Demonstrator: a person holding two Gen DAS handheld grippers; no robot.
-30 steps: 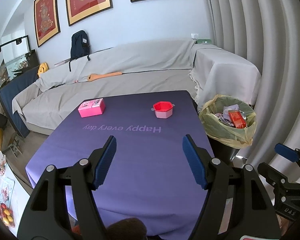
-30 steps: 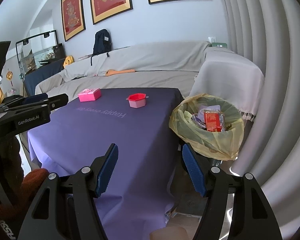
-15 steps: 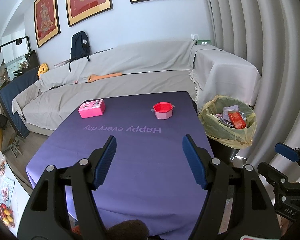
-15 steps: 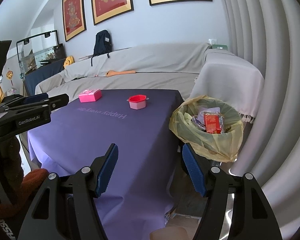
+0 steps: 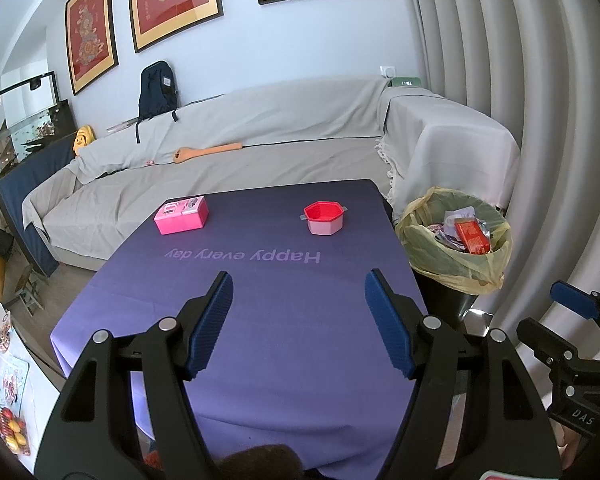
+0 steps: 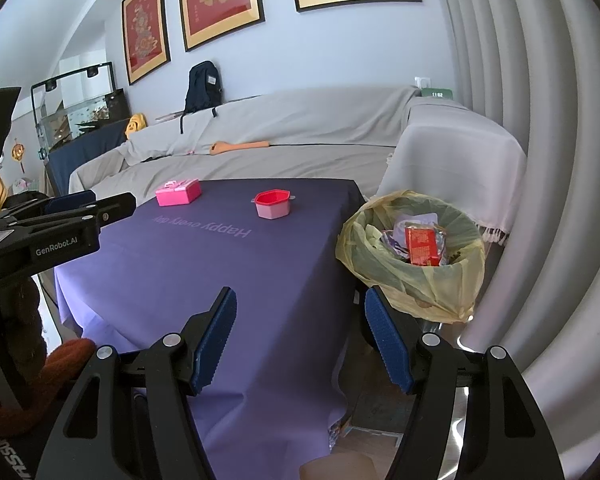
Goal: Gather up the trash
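The left gripper hangs over the near part of the purple tablecloth with its jaws spread wide and nothing between them, and the right gripper is just as wide and empty at the table's right edge. A pink box and a small red-rimmed cup stand well apart on the far half of the cloth. Just right of the table, the bin lined with a yellow bag holds a red packet and wrappers
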